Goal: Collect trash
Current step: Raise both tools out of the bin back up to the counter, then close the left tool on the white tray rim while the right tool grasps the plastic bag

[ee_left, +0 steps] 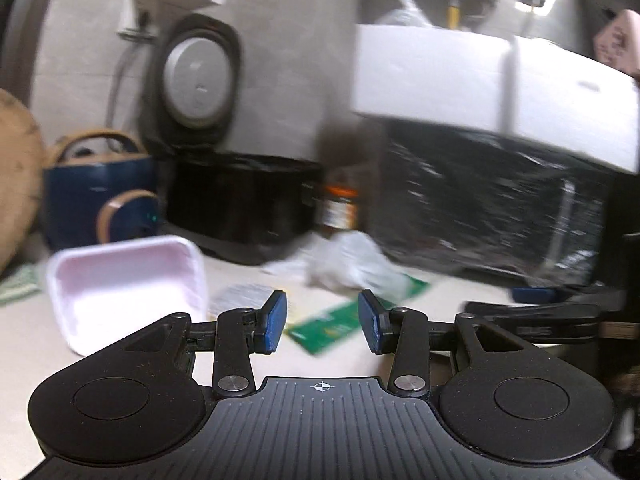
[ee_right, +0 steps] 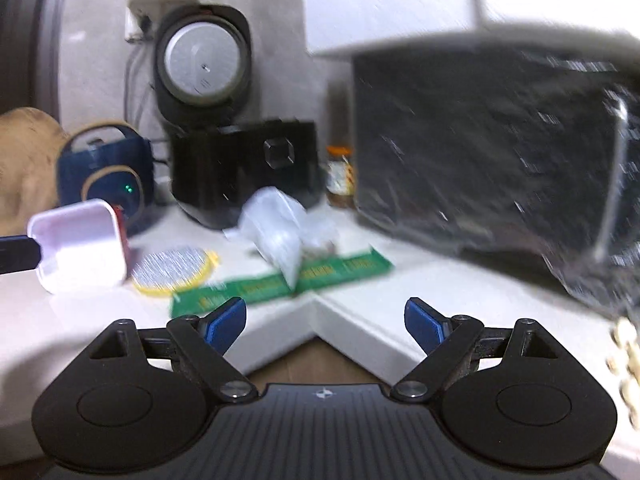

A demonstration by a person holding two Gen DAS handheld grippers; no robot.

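Counter (ee_right: 420, 280): white, L-shaped; the inner corner edge shows in the right wrist view.
Board (ee_right: 24, 148): tan, at far left, leaning by the wall.
Kettle (ee_right: 106, 164): dark blue with tan handle and a green light, on the counter at rear left.
Tray (ee_left: 128, 288) (ee_right: 78, 244): white foam, empty, tilted on the counter in front of the kettle. A dark bar touches its left edge in the right wrist view; its identity cannot be told.
Lid (ee_right: 174, 270): round foil disc with yellow rim, flat on the counter just right of the tray.
Cooker (ee_right: 244, 168): black, lid raised against the wall, behind the trash.
Wrapper (ee_left: 356, 320) (ee_right: 280, 280): green, long, flat on the counter, running from the lid toward the oven.
Bag (ee_left: 344, 264) (ee_right: 280, 228): clear crumpled plastic, lying on the wrapper's middle, in front of the cooker.
Jar (ee_right: 340, 176): orange cap, between cooker and oven, at the wall.
Oven (ee_right: 500, 152): black, film-covered, on the right arm of the counter, a white box on top.
Left gripper (ee_left: 322, 322): fingers spread, nothing between them; over the counter, wrapper visible in the gap.
Right gripper (ee_right: 325, 326): fingers spread wide, nothing between them; at the counter's inner corner, short of the wrapper.
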